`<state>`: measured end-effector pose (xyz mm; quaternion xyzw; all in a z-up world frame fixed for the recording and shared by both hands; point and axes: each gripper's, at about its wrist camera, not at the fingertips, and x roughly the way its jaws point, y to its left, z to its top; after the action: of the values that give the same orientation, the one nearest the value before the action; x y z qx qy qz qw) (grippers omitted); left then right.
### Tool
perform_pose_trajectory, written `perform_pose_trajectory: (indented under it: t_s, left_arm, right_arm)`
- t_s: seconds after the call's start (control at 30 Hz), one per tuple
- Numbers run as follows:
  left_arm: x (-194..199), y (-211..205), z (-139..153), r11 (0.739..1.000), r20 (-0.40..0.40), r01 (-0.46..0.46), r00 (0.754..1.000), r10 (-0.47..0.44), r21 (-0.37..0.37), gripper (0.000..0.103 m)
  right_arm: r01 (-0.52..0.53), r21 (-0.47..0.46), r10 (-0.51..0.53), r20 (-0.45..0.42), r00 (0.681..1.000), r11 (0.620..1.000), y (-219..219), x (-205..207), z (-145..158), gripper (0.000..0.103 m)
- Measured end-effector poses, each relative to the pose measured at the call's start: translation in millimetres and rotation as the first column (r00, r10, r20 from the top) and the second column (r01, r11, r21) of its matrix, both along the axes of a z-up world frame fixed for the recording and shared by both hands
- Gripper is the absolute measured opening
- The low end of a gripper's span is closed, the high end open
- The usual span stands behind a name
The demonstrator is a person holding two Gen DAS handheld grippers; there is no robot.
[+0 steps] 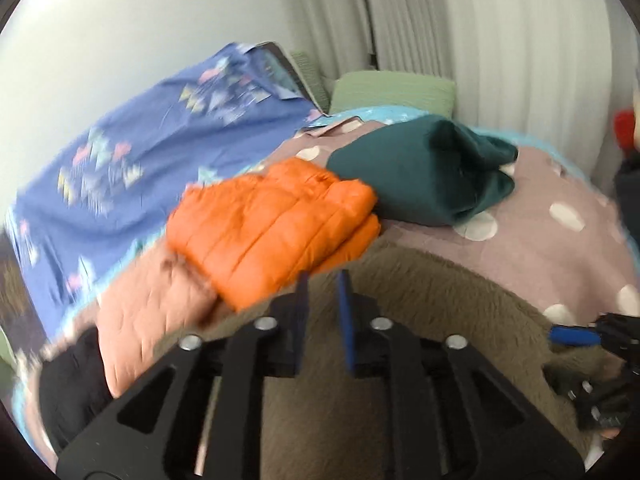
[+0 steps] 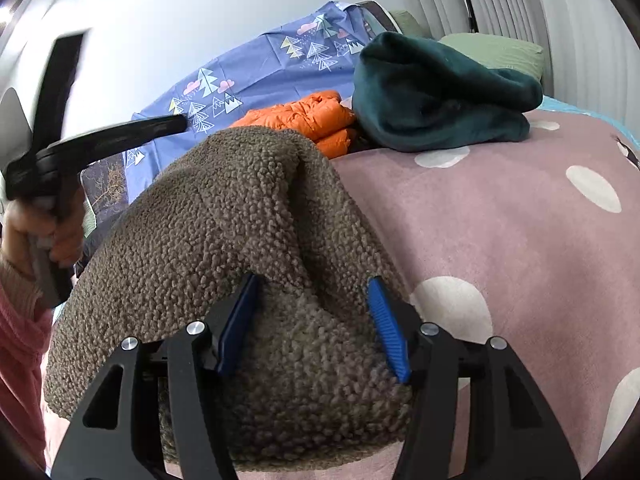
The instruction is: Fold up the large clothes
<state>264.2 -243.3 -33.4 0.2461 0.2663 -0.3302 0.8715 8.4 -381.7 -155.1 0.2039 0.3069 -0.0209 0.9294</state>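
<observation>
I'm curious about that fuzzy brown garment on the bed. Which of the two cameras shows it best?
The right wrist view: the brown fleece garment fills the frame there, sharp, its curly pile and folded outline clear on the pink spotted blanket. The left wrist view is blurred and shows only part of it, behind the left gripper.

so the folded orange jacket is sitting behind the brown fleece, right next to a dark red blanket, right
Not quite. The blanket beside the orange jacket is dark green, not dark red, as the right wrist view shows. The rest holds: the jacket lies folded behind the brown fleece.
</observation>
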Motion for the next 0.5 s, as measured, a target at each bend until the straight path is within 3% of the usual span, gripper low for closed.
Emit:
perform_pose_trajectory:
  t_s: [0.03, 0.1, 0.13, 0.23, 0.33, 0.5]
  left_arm:
    - [5.8, -13.0, -12.0, 0.999, -0.012, 0.004, 1.0, -0.003, 0.045, 0.021]
    - [21.5, -47.8, -71.4, 0.958, -0.067, -0.004, 0.997, 0.025, 0.288, 0.017]
    - [20.0, -57.8, -81.4, 0.941, -0.019, -0.007, 1.0, 0.014, 0.338, 0.016]
    - [19.9, -66.0, -77.2, 0.927, -0.005, -0.011, 1.0, 0.014, 0.375, 0.016]
    - [19.9, -57.5, -75.9, 0.941, -0.015, -0.015, 1.0, 0.021, 0.337, 0.016]
    - [18.0, -42.3, -67.5, 0.961, -0.018, -0.029, 0.999, 0.035, 0.275, 0.016]
  right_arm:
    - [-0.001, 0.001, 0.001, 0.003, 1.0, 1.0, 0.0, -0.7, -0.3, 0.057]
    - [-0.004, 0.003, 0.004, 0.006, 1.0, 1.0, -0.5, 0.1, -1.5, 0.058]
    - [0.004, -0.006, -0.004, 0.004, 1.0, 1.0, 0.0, 1.8, -3.4, 0.059]
    - [0.007, 0.016, -0.007, 0.008, 1.0, 1.0, -5.9, 2.2, -4.8, 0.062]
    - [-0.007, 0.048, 0.007, 0.012, 1.0, 0.999, -8.4, 1.9, -5.6, 0.064]
    - [0.005, 0.005, -0.005, 0.014, 1.0, 1.0, -2.2, 0.2, -1.5, 0.065]
